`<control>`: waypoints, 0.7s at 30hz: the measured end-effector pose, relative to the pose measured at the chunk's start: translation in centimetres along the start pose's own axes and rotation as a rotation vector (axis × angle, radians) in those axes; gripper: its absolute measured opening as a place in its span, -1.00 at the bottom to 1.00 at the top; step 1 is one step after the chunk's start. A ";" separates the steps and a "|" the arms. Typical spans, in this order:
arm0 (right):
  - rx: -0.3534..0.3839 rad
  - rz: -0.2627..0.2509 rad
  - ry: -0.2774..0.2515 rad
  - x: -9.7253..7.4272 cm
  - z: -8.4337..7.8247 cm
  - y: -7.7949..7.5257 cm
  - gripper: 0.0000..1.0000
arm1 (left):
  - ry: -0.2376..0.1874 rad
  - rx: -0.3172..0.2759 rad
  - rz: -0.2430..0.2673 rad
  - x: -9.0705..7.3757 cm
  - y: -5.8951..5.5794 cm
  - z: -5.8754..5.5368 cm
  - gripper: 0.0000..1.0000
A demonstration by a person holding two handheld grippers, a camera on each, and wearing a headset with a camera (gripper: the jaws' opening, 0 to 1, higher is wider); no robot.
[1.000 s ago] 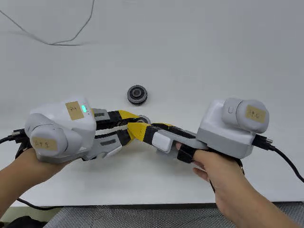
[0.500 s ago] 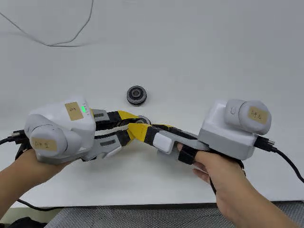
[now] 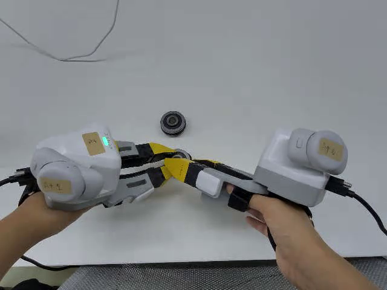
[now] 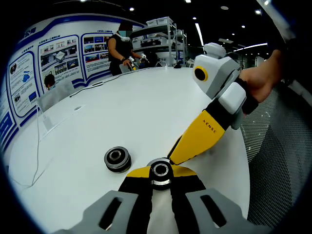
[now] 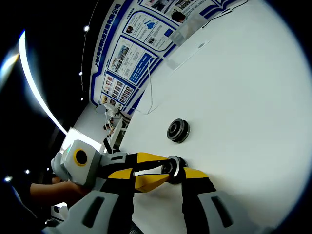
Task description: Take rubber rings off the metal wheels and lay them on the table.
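A small metal wheel with a black rubber ring is held just above the white table. My left gripper is shut on it from the left, one yellow tip on each side. My right gripper comes in from the right and its yellow tips pinch the rubber ring at the same wheel. In the head view the two sets of jaws cross at the wheel and hide most of it. A second wheel with its black ring lies flat on the table just beyond.
A thin grey cable curls across the far left of the table. The table's front edge runs close under my hands. In the left gripper view a person stands at the table's far end.
Both grippers stay locked together at the wheel. The right gripper's body has drifted slightly down and to the right; the second wheel has not moved.
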State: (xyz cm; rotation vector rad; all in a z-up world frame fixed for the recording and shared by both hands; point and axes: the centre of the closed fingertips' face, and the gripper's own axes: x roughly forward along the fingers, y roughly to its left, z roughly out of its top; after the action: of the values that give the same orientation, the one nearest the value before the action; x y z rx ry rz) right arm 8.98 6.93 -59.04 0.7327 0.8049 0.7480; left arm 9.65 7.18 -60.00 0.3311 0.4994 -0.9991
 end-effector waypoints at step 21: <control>-0.034 -0.049 0.004 0.3 0.3 -1.6 -0.59 | 0.000 0.000 0.000 0.0 -0.1 0.0 -0.74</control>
State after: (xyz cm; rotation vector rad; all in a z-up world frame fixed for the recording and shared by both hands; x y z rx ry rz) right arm 9.88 6.28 -60.26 0.6785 0.8092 0.7178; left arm 9.55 7.12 -60.02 0.3309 0.4996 -0.9989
